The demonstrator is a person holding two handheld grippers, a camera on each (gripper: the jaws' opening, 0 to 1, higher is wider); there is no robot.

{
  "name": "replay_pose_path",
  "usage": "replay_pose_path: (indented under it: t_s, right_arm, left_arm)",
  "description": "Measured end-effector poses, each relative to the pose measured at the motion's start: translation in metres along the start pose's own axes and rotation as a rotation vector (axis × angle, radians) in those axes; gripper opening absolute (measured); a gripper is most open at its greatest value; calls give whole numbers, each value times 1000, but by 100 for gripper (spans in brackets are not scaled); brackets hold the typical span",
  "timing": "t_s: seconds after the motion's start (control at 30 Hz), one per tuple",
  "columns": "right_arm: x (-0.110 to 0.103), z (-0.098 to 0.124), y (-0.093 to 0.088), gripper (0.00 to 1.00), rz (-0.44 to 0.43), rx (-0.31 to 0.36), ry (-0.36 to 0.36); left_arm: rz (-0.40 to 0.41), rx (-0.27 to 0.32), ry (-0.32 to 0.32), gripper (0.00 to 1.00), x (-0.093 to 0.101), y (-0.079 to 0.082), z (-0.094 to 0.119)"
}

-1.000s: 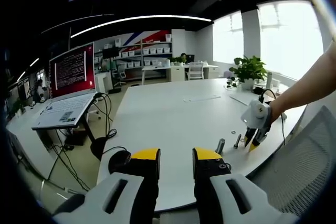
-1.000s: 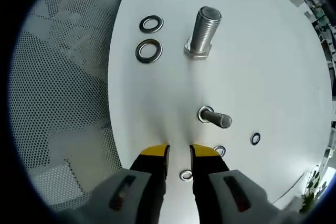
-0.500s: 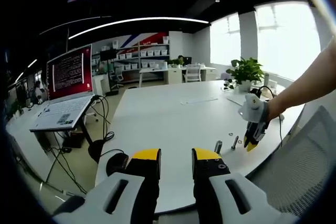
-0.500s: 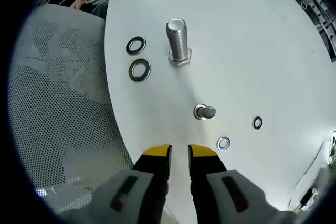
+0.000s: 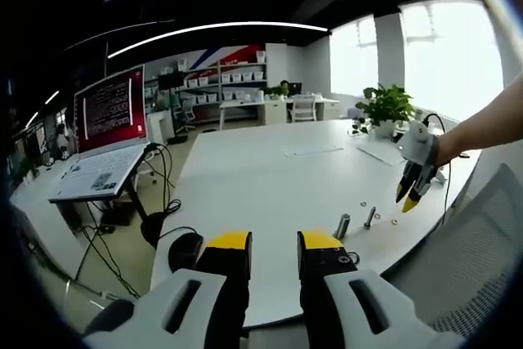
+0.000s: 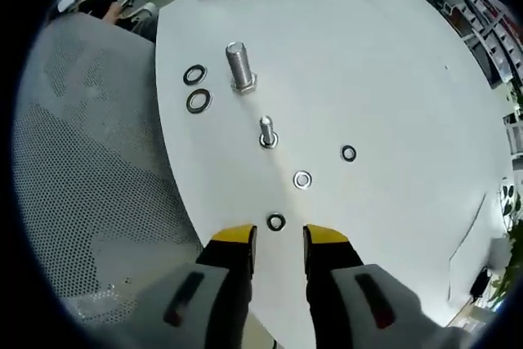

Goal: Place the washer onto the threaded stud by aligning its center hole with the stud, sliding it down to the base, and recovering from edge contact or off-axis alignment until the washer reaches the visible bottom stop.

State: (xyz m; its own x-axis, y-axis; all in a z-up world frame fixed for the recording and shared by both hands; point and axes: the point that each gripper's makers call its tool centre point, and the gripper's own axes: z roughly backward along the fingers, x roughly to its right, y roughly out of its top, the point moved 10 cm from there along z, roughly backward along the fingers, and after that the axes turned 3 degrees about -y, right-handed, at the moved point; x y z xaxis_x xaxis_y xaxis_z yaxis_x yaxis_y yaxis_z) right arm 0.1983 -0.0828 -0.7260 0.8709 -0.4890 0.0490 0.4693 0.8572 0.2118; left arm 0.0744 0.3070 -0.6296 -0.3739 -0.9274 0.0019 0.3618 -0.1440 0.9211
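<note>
Nothing's threaded yet: the right gripper (image 6: 276,239) is hovering with jaws apart and empty over a small washer (image 6: 276,222), the small stud (image 6: 266,131) sitting bare; left gripper (image 5: 274,243) idling, jaws apart.

The left gripper (image 5: 274,244) was level, its jaws parted and empty. The right gripper (image 6: 276,239) pointed downward, jaws apart, holding nothing, with the person's forearm (image 5: 489,127) extended behind it.

Shiny metal stud (image 6: 242,67), washers (image 6: 198,101); matt white table (image 6: 392,79).
</note>
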Motion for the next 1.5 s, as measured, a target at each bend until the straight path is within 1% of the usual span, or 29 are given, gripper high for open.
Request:
replay_pose_path:
  t_s: [0.03, 0.07, 0.17, 0.23, 0.27, 0.33, 0.47, 0.6, 0.67, 0.73, 0.83, 0.87, 0.9, 0.93, 1.0, 1.07, 1.23, 1.3, 1.33, 1.5]
  right_arm:
    - [0, 0, -2, 25, 2, 7, 3]
    - [0, 0, -4, 25, 3, 13, 6]
    - [-2, -6, -13, 26, 22, 21, 20]
    - [-1, -11, -16, 28, 36, 27, 12]
    - [-1, -12, -17, 28, 35, 35, 7]
    - [-3, -16, -20, 28, 21, 54, 13]
    - [-9, -21, -26, 30, 50, 76, 16]
    - [-12, -27, -32, 29, 57, 130, 28]
    - [-10, -32, -35, 29, 63, 142, 25]
    - [-10, -37, -35, 29, 52, 173, 26]
    - [-12, -45, -35, 28, 53, 193, 21]
    - [-12, -43, -33, 27, 65, 233, 1]
    - [-12, -43, -32, 27, 39, 232, 13]
    - [-12, -43, -32, 27, 19, 241, 7]
    - [-12, -44, -31, 27, 21, 250, 3]
    - [-12, -44, -30, 26, 40, 246, 4]
    - [-12, -43, -29, 24, 33, 230, 0]
    - [-16, -43, -27, 22, 38, 219, -6]
    - [-17, -43, -25, 21, 49, 206, -8]
    - [-15, -43, -20, 21, 48, 159, -4]
  left_arm:
    - [-2, 23, -7, 20, 0, 2, 0]
    - [-1, 30, -5, 20, 0, 2, 1]
    - [5, 21, -1, 21, -2, 1, 2]
    - [8, 11, 3, 21, -1, 0, 2]
    - [-11, 23, 5, 19, -1, 1, 3]
    - [-3, 42, 24, 19, -1, 1, 4]
    - [8, 23, 27, 19, -2, -1, 5]
    - [6, 26, 21, 19, -2, 0, 4]
    - [7, 26, 26, 19, -2, -1, 4]
    - [13, 28, 30, 19, -2, 0, 4]
    - [26, 35, 29, 19, -4, -1, 5]
    - [35, 48, 35, 19, -4, 0, 5]
    - [39, 53, 36, 19, -4, 0, 6]
    - [38, 55, 40, 19, -3, 0, 6]
    - [46, 48, 43, 19, -4, -2, 7]
    - [47, 36, 45, 19, -3, -2, 6]
    - [46, 30, 41, 19, -5, -3, 5]
    - [46, 24, 38, 19, -5, -3, 5]
    - [45, 22, 38, 18, -5, -3, 5]
    - [53, 26, 43, 18, -6, -3, 5]
